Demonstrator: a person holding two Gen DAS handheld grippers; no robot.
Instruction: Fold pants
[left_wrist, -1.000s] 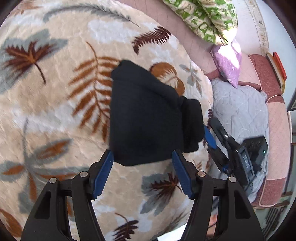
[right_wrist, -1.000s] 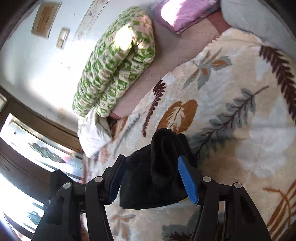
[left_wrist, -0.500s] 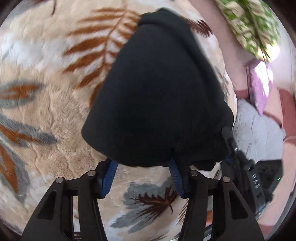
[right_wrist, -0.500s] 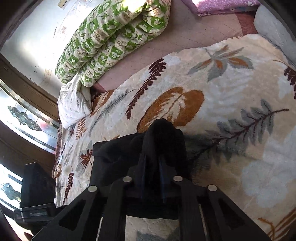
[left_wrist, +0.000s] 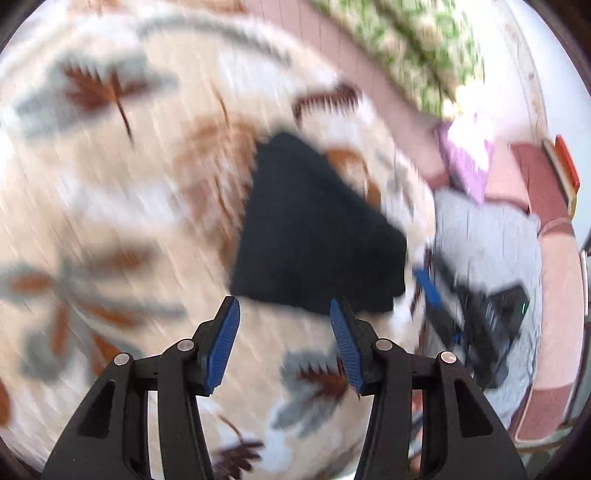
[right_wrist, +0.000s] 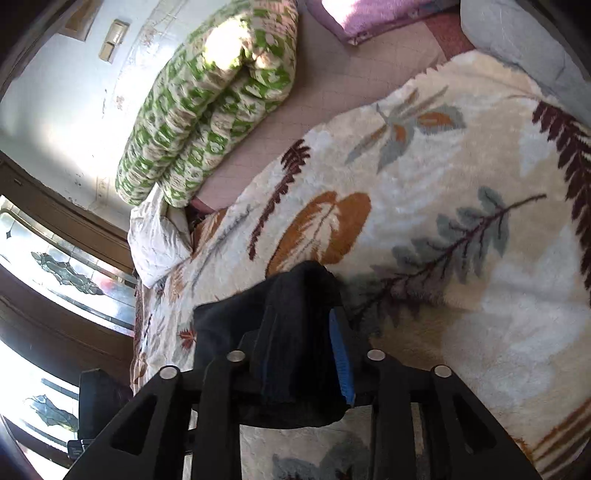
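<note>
Jaws on my left gripper (left_wrist: 284, 317) stand apart with only blanket showing between the blue pads, nothing pinched, and the near hem of the folded black pants (left_wrist: 314, 236) lies just beyond the fingertips, at the centre of the left wrist view. That whole view is smeared by motion, so I cannot make out seams, a waistband or how many layers the fold has. On my right gripper (right_wrist: 295, 321) the jaws are opening with the dark cloth bunched between them; its left pad is buried under the fabric and only the blue edge of the right pad (right_wrist: 341, 354) shows, so I cannot tell whether the pads press on the cloth. In the right wrist view the pants (right_wrist: 295, 295) sit at the lower centre, heaped over the fingers and cut off by the gripper body below. They rest on a cream plush blanket printed with brown, orange and grey leaves (right_wrist: 461, 221). At the upper left of that frame a rolled green-and-white patterned quilt (right_wrist: 210, 107) lies on a pink quilted sheet (right_wrist: 343, 96), with a crumpled white pillow (right_wrist: 159, 240) below it. A purple cushion (right_wrist: 373, 14) is clipped by the top edge. I see no containers in either view.
</note>
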